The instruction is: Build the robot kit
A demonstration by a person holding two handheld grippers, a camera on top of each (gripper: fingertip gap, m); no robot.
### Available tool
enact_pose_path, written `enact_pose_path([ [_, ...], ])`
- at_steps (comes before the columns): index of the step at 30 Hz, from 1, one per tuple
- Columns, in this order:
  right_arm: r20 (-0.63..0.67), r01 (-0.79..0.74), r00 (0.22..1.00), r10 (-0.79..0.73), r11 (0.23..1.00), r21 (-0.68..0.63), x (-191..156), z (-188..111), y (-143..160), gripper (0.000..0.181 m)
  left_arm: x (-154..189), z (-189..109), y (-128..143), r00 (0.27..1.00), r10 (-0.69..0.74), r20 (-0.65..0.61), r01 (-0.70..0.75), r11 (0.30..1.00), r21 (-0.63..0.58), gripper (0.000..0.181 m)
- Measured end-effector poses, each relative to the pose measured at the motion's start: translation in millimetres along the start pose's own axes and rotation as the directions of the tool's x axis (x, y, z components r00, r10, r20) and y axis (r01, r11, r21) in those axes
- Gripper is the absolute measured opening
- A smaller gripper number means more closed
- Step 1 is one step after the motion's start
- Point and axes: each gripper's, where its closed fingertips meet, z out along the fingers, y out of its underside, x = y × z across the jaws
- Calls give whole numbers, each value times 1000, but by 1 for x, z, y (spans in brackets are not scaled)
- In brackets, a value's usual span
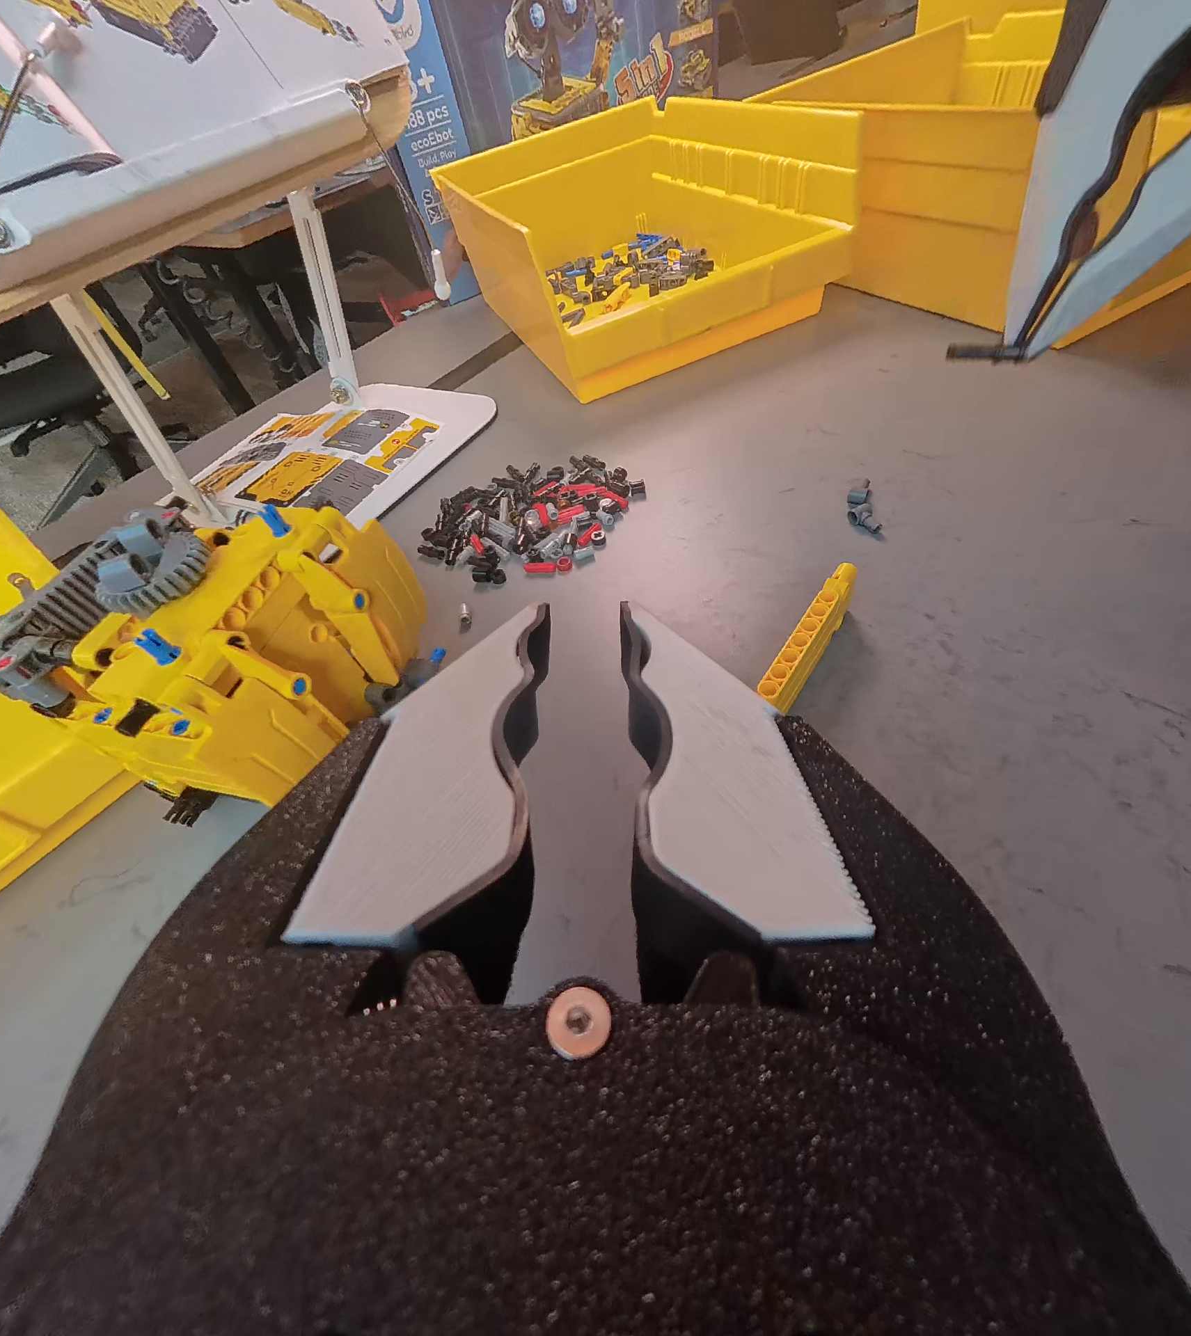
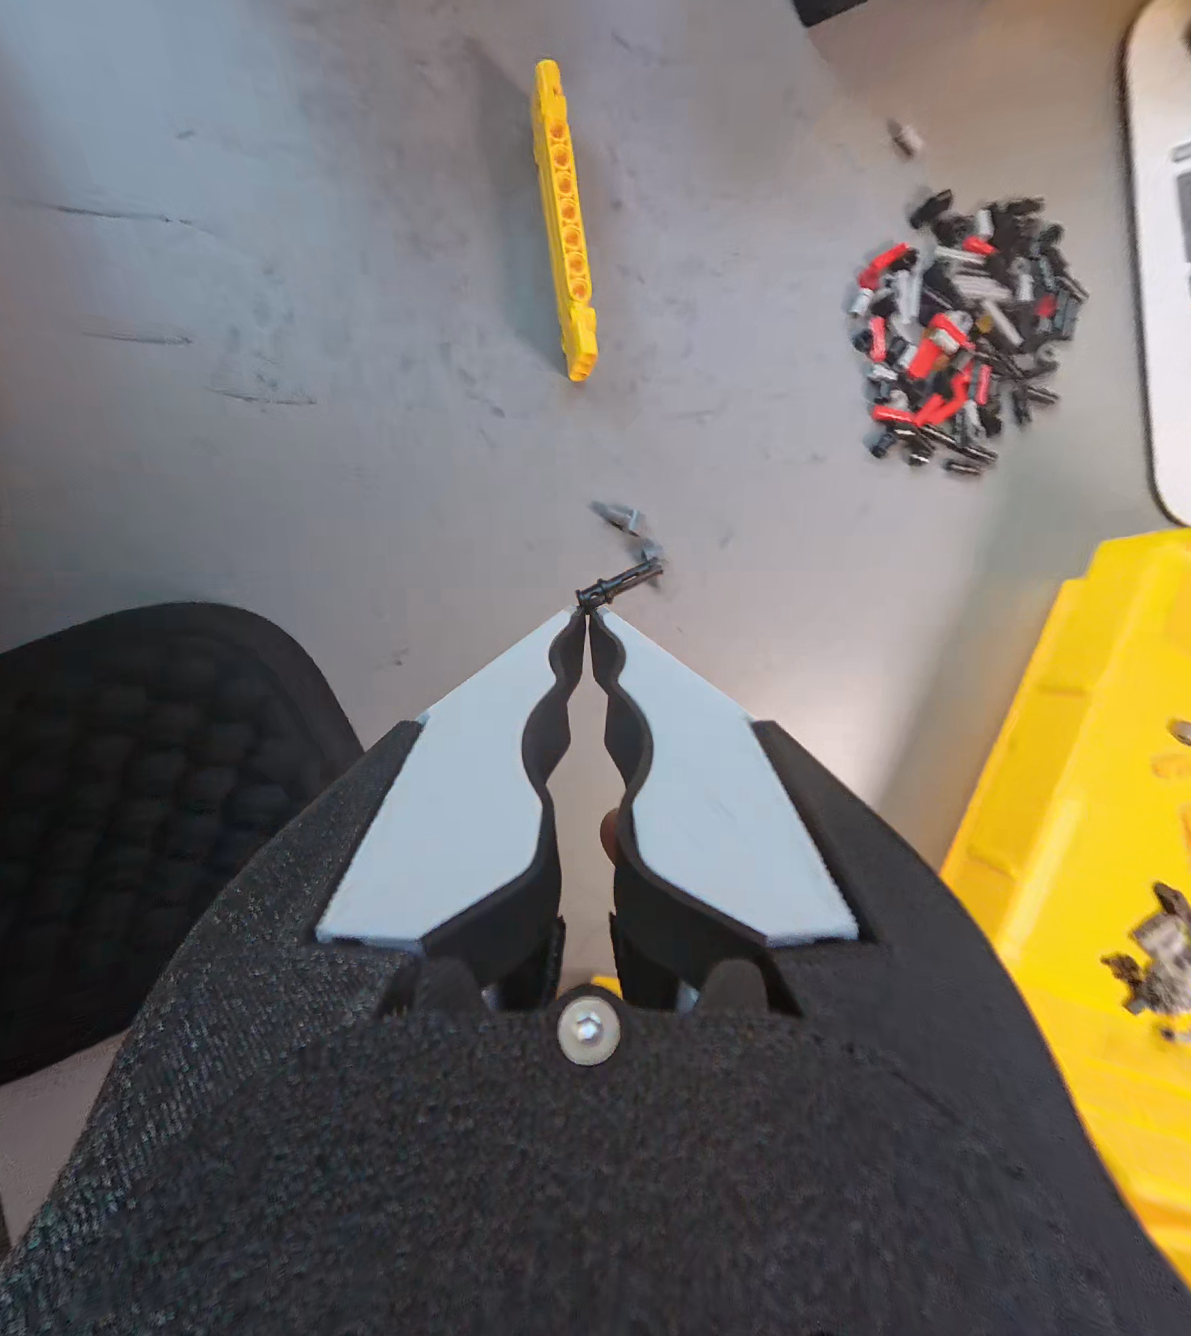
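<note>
My left gripper (image 1: 583, 614) is open and empty, low over the grey table, between a yellow brick-built model (image 1: 216, 636) at its left and a long yellow holed beam (image 1: 809, 636) at its right. A pile of small black, red and grey pins (image 1: 534, 517) lies just ahead. My right gripper (image 2: 589, 614) is shut on a thin black pin (image 2: 617, 584) that sticks out from its tips, above two small grey connectors (image 2: 632, 531). The beam (image 2: 563, 217) and the pile (image 2: 961, 332) also show in the right wrist view. The right gripper (image 1: 997, 352) shows at the upper right of the left wrist view.
A yellow bin (image 1: 650, 361) with small parts stands behind the pile; it also shows in the right wrist view (image 2: 1055, 831). More yellow bins (image 1: 939, 217) stand at the back right. A white stand (image 1: 433, 419) holds an instruction booklet. A black chair seat (image 2: 86, 795) sits at the table's edge. Spacing between my two grippers at the tips: around 20 centimeters.
</note>
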Motion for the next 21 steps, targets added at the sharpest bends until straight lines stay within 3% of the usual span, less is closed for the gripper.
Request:
enact_pose_path([
  [6,80,5,997,-3,1000,-25,-8,50,-10,1,-10,-12,-11,997,-76,7,76,995,60,19],
  [13,110,-25,993,33,997,-72,-9,62,-1,1,-20,-19,-18,982,-190,-20,191,975,118,21],
  [21,120,-43,991,52,996,-80,-11,69,6,1,-18,-19,-19,982,-189,-26,191,975,115,21],
])
